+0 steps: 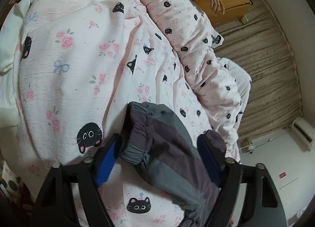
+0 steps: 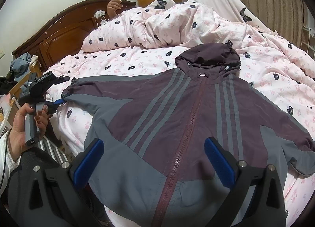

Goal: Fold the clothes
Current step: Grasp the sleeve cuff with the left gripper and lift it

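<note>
While the jacket lies face up on the bed, plum with grey panels, triple stripes, zip closed, its sleeve cuff sits between the left hand-held gripper's parted jaws; right hand-held gripper gapes above the hem.

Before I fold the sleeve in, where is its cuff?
The cuff lies between the left tongs on the cat-print bedding, at the jacket's far left in the right wrist view.
</note>
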Tool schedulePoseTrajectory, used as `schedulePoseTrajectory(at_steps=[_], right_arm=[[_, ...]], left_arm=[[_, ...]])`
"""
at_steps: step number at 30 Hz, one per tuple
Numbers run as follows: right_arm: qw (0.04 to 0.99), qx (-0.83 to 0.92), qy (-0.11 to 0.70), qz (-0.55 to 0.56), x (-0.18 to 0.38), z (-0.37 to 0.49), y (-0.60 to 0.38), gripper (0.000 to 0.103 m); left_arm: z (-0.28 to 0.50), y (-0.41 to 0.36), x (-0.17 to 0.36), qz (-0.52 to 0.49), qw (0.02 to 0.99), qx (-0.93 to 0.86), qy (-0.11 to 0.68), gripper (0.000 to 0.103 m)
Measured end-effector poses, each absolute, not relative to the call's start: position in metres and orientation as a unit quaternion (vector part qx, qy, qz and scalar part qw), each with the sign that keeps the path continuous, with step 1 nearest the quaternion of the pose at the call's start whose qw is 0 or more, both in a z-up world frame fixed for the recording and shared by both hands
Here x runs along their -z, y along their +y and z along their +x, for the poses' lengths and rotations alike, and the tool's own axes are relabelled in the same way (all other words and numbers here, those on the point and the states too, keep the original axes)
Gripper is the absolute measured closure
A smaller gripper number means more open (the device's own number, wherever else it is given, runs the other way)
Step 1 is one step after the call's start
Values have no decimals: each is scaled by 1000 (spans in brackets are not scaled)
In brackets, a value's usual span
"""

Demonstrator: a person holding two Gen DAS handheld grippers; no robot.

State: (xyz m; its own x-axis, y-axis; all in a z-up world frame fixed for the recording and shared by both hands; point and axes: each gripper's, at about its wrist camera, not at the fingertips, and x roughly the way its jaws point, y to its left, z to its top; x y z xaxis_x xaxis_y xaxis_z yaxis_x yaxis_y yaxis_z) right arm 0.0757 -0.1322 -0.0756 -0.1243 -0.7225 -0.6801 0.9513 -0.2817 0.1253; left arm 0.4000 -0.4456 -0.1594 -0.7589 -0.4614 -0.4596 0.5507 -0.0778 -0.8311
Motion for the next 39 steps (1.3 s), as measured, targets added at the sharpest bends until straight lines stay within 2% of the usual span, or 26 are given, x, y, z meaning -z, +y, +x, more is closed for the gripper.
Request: schedulePoseTrajectory(at_steps=[3, 8, 13, 17, 21, 28, 39], right_arm=[[574, 727, 173, 334, 78, 75, -133, 0], [575, 725, 174, 337, 81, 76, -134, 0], [575, 724, 172, 340, 83, 75, -133, 0], [575, 724, 170, 343, 84, 74, -133, 0], [575, 723, 169, 343, 84, 74, -133, 0], [575, 723, 167, 345, 85, 73, -131, 0], [569, 729, 157, 346, 82, 64, -120, 0]], left_arm=[[401, -445, 159, 36, 342, 733, 587, 34], [402, -441, 154, 34, 344, 738, 580, 42], [402, -440, 155, 44, 350, 734, 580, 59], [403, -440, 155, 49, 355, 733, 578, 68], [404, -438, 152, 50, 361, 736, 571, 86], [399, -431, 139, 50, 373, 754, 538, 91], [385, -413, 110, 44, 399, 779, 482, 92]])
